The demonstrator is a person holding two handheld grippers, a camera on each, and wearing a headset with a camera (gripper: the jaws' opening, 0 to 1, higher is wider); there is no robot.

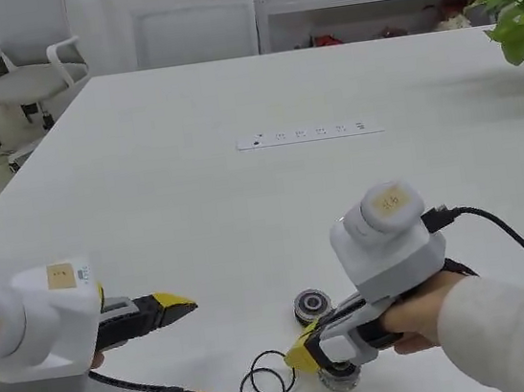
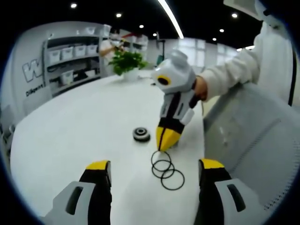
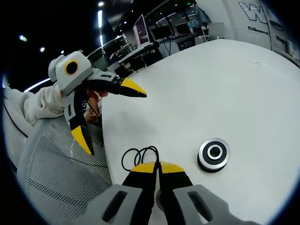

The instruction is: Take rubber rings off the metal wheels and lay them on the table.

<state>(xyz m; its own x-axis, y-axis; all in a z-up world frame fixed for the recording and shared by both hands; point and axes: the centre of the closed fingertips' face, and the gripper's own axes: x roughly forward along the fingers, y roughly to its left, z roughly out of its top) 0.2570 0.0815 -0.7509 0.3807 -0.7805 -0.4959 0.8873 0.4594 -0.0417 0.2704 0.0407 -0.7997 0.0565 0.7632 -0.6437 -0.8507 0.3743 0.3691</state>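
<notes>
White tabletop [image 1: 243, 198] runs across to shelving at the top of the frame. At lower left, your left gripper [image 1: 214, 359] has its jaws wide apart. Three black rubber rings [image 1: 263, 384] lie overlapping at bottom centre. A metal wheel [image 1: 312, 303] sits just above your right gripper [image 1: 307, 352], whose jaws are pressed together beside the rings.

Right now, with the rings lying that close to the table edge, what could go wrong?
1. The rubber rings lie near the table's near edge. The shut right claw, with its tip at them, could drag one off.
2. The metal wheel lies loose just beside that claw, so a sideways move might knock it away.
</notes>
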